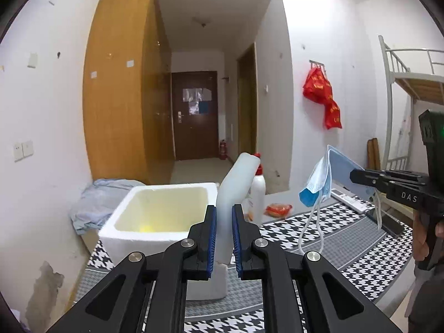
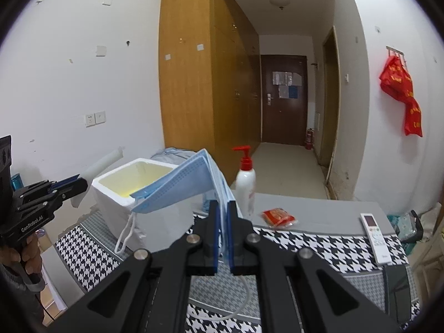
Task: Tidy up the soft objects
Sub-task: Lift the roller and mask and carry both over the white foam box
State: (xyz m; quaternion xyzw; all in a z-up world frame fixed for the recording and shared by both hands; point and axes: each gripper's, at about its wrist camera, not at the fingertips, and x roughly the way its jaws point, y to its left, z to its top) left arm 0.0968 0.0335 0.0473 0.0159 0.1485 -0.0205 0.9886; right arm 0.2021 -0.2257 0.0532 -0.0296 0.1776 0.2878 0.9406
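left claw (image 1: 224, 234): clamped on a white foam strip (image 1: 236, 186); strip stands up between the blue pads, tilted a bit right, held above the surface
right claw (image 2: 222, 238): clamped on a stack of blue face masks (image 2: 183, 183); masks fan out up and left from the pads, white ear loops (image 2: 126, 236) hanging down
masks, from left wrist view: same stack (image 1: 319, 183) in the air to the right, held by the other claw, loops dangling, above the surface and well apart from the box
foam box (image 1: 155, 208): white, open top, yellowish inside, sits on the surface at its left end, just behind the left claw
surface (image 2: 319, 247): black-white houndstooth cloth with grey border
pump bottle (image 2: 245, 183): white, red pump, upright, just right of the box
red packet (image 2: 279, 217): lying flat, near the bottle
remote (image 2: 374, 236): white, flat on the cloth, right side
person's hand (image 1: 424, 238): on the right claw's grip, partly seen
background: wood wardrobe (image 2: 194, 77), dark door (image 2: 283, 97), red bags (image 2: 399, 88) hung on the wall
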